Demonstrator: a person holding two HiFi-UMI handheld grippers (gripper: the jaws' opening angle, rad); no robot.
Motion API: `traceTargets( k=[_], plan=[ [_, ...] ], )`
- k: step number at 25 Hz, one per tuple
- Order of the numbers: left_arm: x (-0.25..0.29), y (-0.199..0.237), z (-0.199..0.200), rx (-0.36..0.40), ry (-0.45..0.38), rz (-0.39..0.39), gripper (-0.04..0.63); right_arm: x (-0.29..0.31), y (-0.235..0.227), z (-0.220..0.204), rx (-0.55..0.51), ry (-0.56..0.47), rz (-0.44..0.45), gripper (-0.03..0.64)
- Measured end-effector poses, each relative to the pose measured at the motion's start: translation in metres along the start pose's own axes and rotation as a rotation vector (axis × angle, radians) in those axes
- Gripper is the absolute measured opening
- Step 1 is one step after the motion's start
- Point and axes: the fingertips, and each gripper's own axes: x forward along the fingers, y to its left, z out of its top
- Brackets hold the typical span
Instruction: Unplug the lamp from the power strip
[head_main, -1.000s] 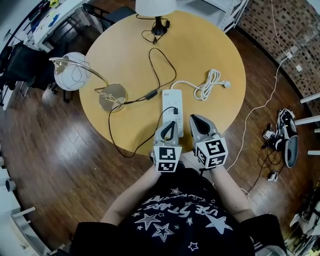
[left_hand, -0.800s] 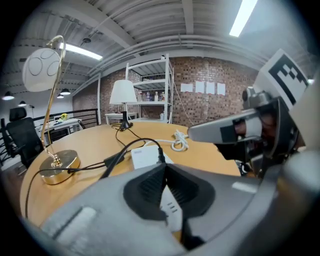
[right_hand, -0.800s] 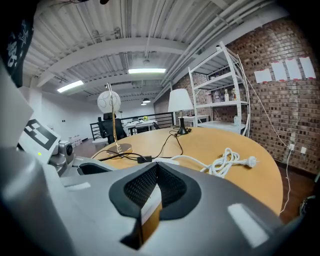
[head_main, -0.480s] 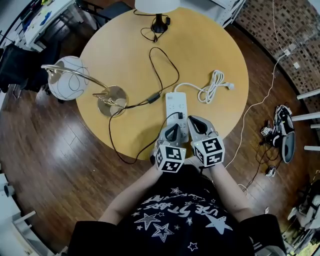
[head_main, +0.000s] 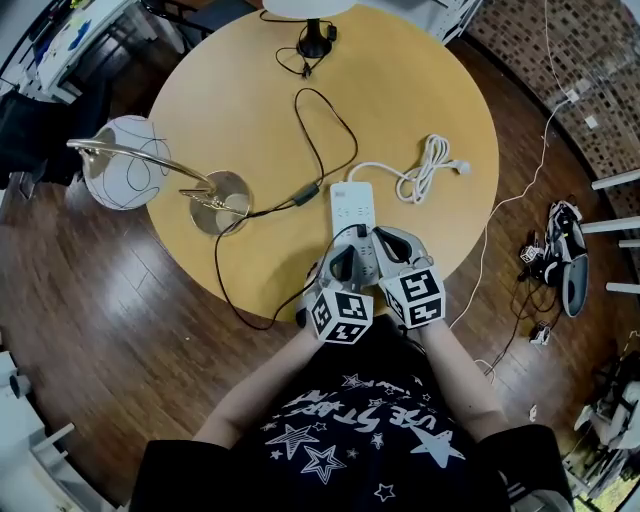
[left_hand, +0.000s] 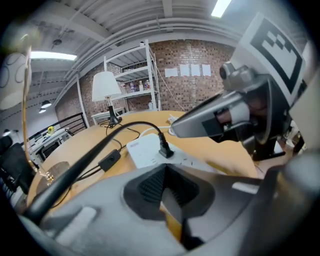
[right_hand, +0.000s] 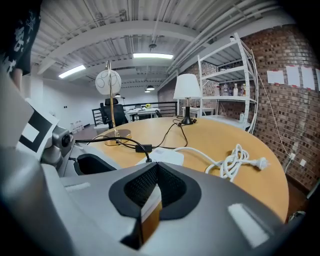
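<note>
While my left gripper (head_main: 340, 262) and my right gripper (head_main: 388, 244) are both clenched shut on nothing, they hang side by side over the near end of the power strip (head_main: 350, 204). The lamp's black plug (left_hand: 164, 149) stands seated in the power strip, just ahead of my left gripper's tips and apart from them. Its cord (head_main: 268, 207) runs off the strip's left side to the lamp (head_main: 222, 190), well left of the strip.
</note>
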Motion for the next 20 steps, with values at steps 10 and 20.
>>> traceTargets(
  k=[10,20],
  plan=[
    [-0.002,0.002,-0.001,-0.082,-0.009,-0.008,0.003,0.015,0.015,-0.016,-0.037,0.038,0.138,0.087],
    [-0.002,0.001,-0.002,-0.062,0.003,-0.010,0.003,0.038,0.022,-0.007,-0.125,0.013,0.163,0.118]
  ],
)
